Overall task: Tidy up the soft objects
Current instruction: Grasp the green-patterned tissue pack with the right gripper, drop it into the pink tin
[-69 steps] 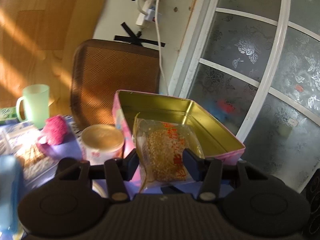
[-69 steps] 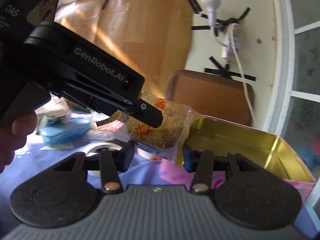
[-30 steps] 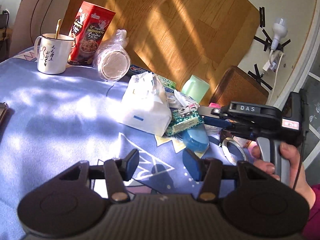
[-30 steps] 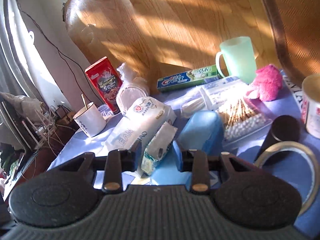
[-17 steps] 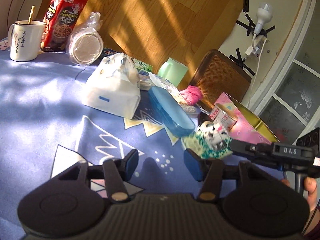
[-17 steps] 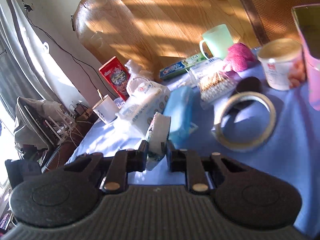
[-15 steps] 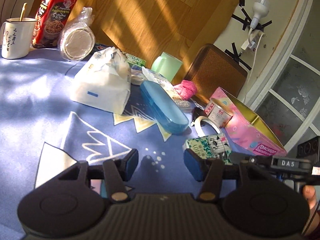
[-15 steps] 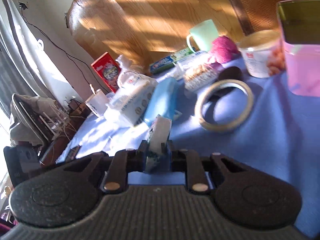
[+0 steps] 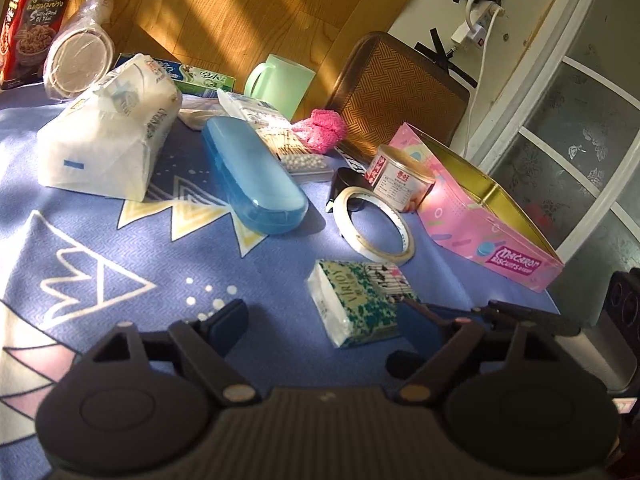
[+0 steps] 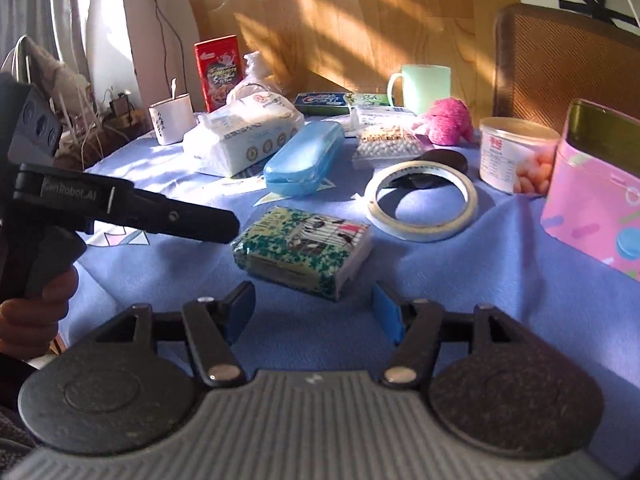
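A green-patterned tissue pack [image 9: 358, 302] lies flat on the blue cloth [image 9: 120, 280], just ahead of my open, empty left gripper [image 9: 324, 316]. In the right wrist view the same tissue pack [image 10: 304, 246] lies free just beyond my open, empty right gripper [image 10: 314, 308]. A large white tissue bag [image 9: 108, 128], a pink fluffy sock [image 9: 320, 130] and an open pink tin [image 9: 484, 208] are further back. The left gripper shows from the side in the right wrist view, at the left [image 10: 200, 220].
A blue hard case [image 9: 252, 176], a tape ring [image 9: 376, 224], a round can [image 9: 404, 178], cotton swabs [image 9: 288, 148], a green mug [image 9: 278, 84], a toothpaste box [image 9: 188, 76] and a red box [image 9: 24, 24] crowd the back. A chair back [image 9: 396, 92] stands behind the table.
My right gripper has opened and let go of the tissue pack, which now lies on the cloth near the tape ring. My left gripper stayed open and swung toward it.
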Motion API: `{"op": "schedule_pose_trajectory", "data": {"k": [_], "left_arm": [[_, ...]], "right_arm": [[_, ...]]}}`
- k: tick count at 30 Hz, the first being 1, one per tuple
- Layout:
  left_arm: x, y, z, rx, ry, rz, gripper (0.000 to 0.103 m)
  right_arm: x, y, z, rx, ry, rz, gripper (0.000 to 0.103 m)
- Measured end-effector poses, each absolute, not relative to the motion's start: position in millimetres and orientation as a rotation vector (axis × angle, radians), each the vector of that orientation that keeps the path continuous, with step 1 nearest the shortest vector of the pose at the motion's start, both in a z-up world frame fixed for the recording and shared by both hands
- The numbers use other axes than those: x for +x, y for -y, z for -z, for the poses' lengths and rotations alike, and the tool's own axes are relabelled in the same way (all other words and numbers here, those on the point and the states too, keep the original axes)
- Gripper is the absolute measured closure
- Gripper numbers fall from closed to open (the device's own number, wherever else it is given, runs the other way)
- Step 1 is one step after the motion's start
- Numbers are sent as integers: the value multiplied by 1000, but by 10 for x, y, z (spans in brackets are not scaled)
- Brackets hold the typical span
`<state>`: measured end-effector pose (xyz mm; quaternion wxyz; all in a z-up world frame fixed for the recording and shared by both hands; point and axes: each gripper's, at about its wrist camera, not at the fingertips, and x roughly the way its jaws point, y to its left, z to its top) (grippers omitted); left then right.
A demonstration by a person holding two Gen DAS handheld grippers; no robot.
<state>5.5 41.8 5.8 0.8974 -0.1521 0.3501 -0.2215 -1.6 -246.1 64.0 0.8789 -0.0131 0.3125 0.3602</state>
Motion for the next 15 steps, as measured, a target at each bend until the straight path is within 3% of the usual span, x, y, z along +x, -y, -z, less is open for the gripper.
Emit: {"op": "schedule_pose_trajectory", "data": {"k": [2,4,7,15], "left_arm": [[88,-309,-40,-289,-730,492,31],[97,-214,-29,-250,-718,491,41],[145,-85,-64,-221,-726,483,42],[351,380,-476,-173,-645,623,45]], "right_arm": [[14,2381,-614,-52,-644,-761,37],[9,2340,-600,-69,-618,-753,51],[-4,2377,-621,-52,-603,-712,58],[-110,2807,-885,24,-427,-502,59]]}}
